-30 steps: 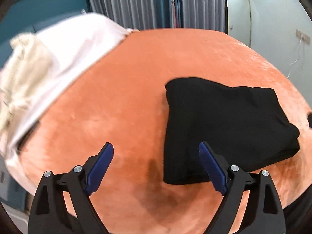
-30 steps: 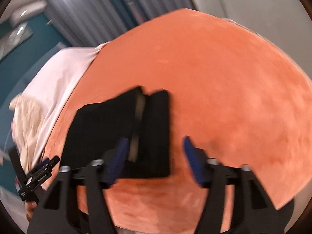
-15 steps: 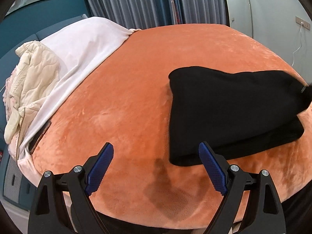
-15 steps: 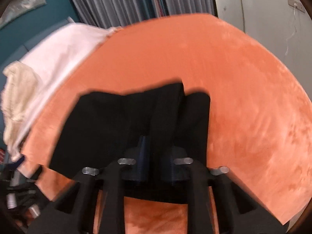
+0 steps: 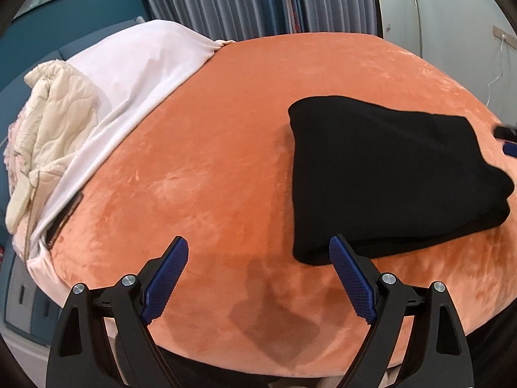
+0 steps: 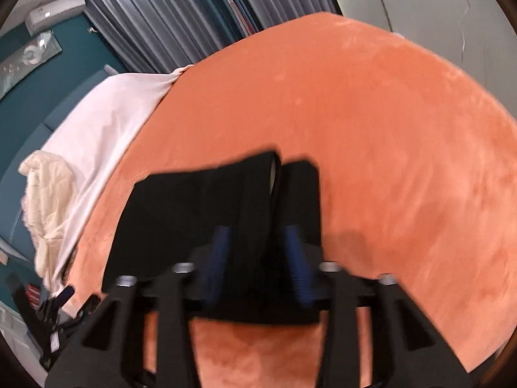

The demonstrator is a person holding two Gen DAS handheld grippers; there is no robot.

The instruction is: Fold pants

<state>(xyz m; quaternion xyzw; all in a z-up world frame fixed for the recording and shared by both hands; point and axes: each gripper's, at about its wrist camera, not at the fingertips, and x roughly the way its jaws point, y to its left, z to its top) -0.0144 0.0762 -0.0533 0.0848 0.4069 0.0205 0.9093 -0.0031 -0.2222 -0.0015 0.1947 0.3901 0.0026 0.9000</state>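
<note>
Left wrist view: the left gripper (image 5: 258,255) is spread wide, grasping nothing, above the orange bed cover (image 5: 206,161). The folded black pants (image 5: 387,174) lie to the right.

Right wrist view: the right gripper (image 6: 257,245) is parted over the pants' (image 6: 200,220) near edge; contact cannot be told through blur.
</note>
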